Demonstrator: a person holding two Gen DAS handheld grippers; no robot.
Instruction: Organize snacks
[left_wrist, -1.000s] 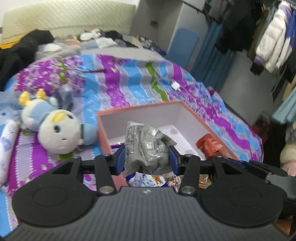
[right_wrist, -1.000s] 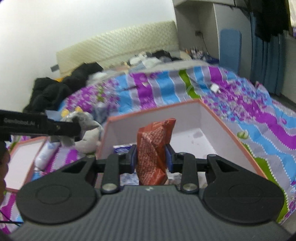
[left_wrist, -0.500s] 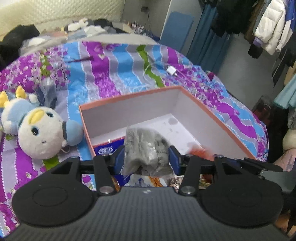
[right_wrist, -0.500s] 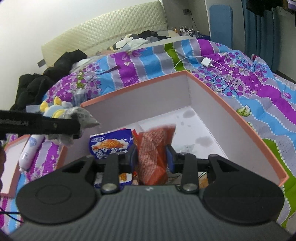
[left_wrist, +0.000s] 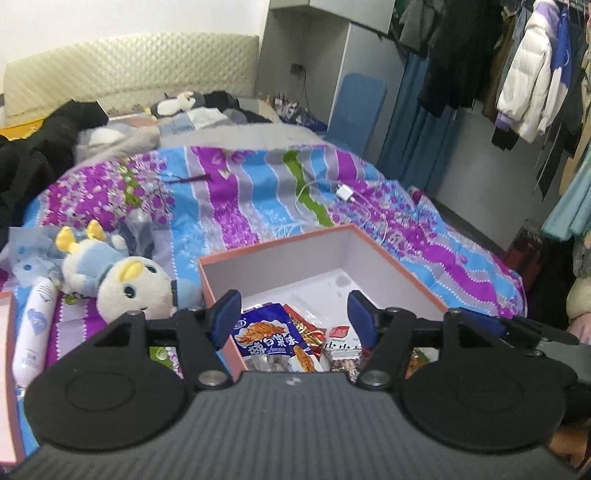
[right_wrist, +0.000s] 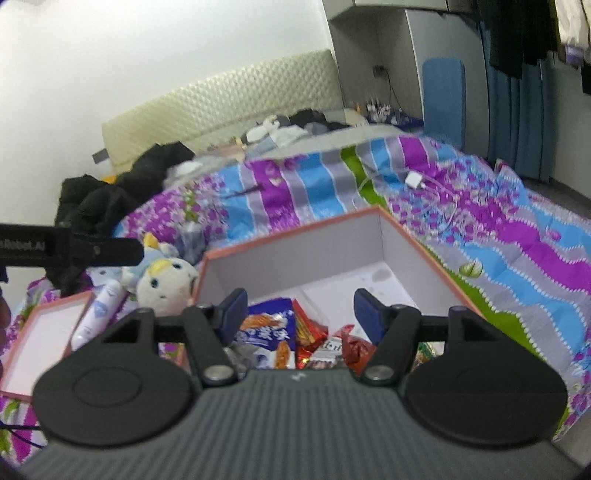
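Two packets have just left my grippers, one from each side. On the left, my left gripper (left_wrist: 293, 314) was pinching a crumpled grey packet a second ago; now its jaws are spreading with nothing between them, and I can't pick that grey packet out for certain among the snacks below. Under it, the blue snack bag (left_wrist: 275, 341) lies at the near end of the orange-rimmed box (left_wrist: 399, 266), beside red wrappers. The plush toy (left_wrist: 129, 291) sits on the bedspread just outside the box's left wall. On the right, my right gripper (right_wrist: 299, 314) held a red-orange packet before; its jaws are opening too, empty, and a crumpled red packet (right_wrist: 356, 349) now rests in the box's near end. I judge both drops landed, so both grippers are free for the next snacks.
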